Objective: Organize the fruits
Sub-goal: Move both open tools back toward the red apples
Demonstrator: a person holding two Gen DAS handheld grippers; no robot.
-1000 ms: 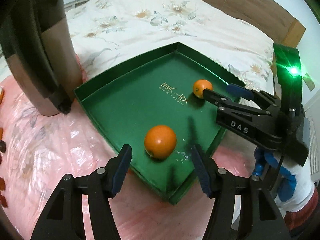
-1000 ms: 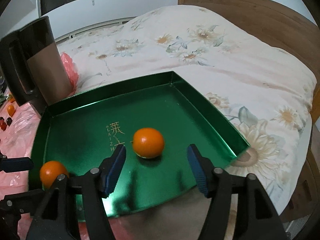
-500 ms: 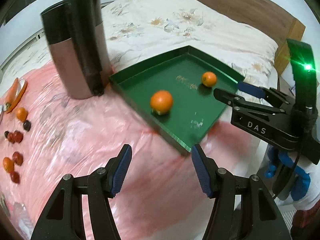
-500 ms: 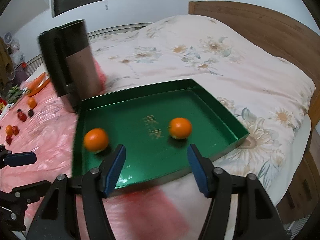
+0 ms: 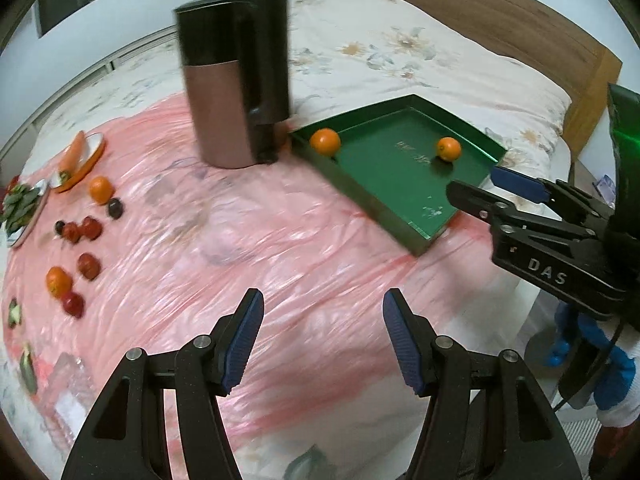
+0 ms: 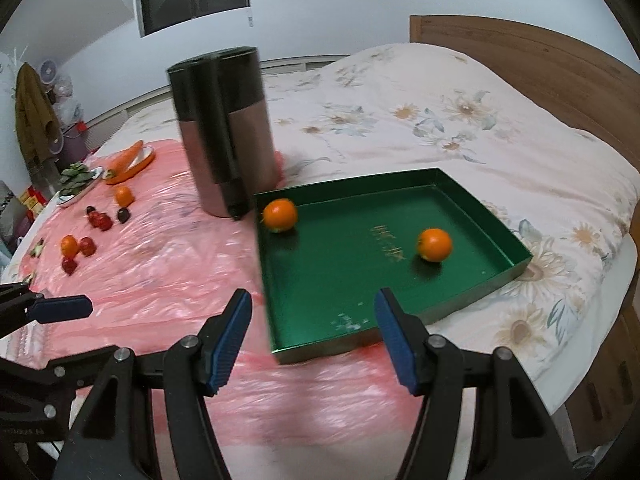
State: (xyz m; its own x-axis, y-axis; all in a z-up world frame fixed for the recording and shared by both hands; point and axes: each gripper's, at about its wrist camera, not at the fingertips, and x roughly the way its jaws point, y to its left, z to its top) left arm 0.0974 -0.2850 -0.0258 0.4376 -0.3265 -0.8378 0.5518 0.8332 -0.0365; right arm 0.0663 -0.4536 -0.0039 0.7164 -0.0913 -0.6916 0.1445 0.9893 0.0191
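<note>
Both grippers, left gripper (image 5: 323, 338) and right gripper (image 6: 313, 336), gape empty. Two oranges (image 6: 280, 215) sit in green tray (image 6: 496, 216); loose fruit (image 5: 100, 189) far left; best reach over, approach from above.

Glossy green tray (image 6: 496, 216) on crinkled shiny pink plastic sheet (image 6: 168, 264)

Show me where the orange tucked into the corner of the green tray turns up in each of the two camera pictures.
Left wrist view: the orange sits upper middle, in the green tray's far left corner.
Right wrist view: the same orange sits left of centre, in the tray's top left corner.
Shared landmark: the tall dark canister, standing just left of that corner in both.
</note>
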